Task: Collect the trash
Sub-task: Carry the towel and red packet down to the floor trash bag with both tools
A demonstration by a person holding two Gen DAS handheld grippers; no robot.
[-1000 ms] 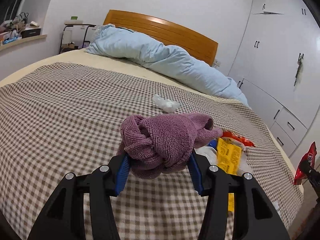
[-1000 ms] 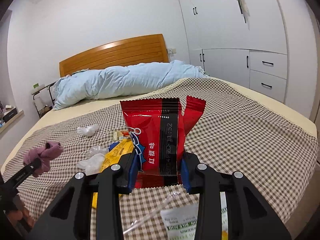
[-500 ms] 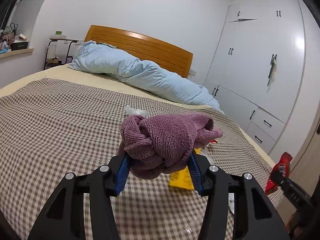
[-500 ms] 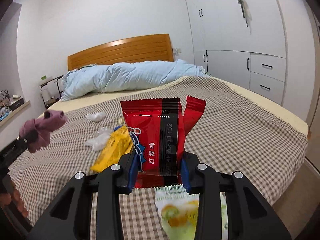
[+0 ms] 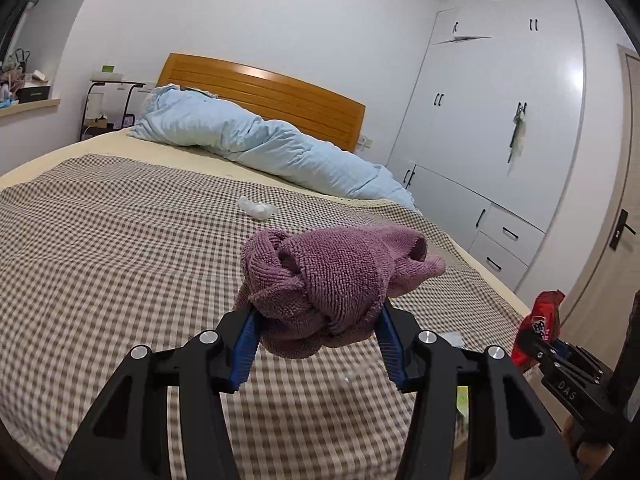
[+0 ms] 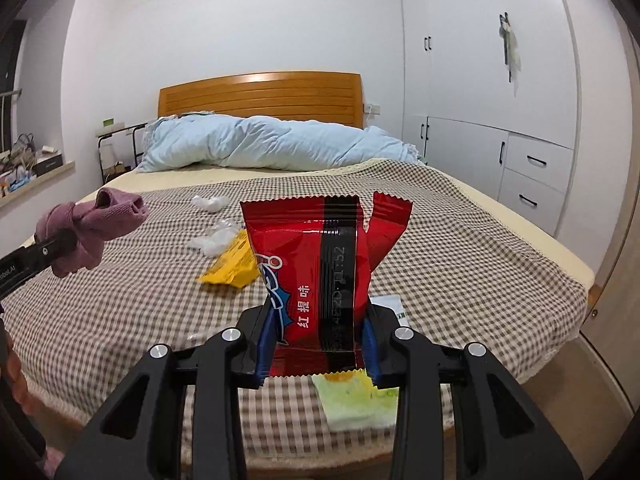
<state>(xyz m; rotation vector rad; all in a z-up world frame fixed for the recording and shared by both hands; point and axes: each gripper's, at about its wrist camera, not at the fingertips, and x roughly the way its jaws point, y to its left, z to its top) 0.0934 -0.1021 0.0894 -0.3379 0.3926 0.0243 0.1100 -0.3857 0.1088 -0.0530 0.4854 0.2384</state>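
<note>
Trash is being carried in both claws above the checked brown-and-white bed cover: a crinkly red foil snack packet is being clamped upright between the blue pads of the right claw, and a bunched mauve terry cloth is being squeezed in the left claw, whose jaws are being held fairly wide by its bulk. More litter is lying on the cover: a yellow wrapper, crumpled clear plastic scraps, a white wad farther up, and a pale green printed sachet just under the right claw. The foil is being gripped only by its lower part, so it is judged likely to slide out if the claw is swung or tilted sharply; loose folds of the cloth are hanging free and could snag or work out. No bin is being shown in either view, so the drop-off place cannot be told. The yellow wrapper and the sachet are being shown only by the right wrist view, while the door and its handle are being shown only by the left.
</note>
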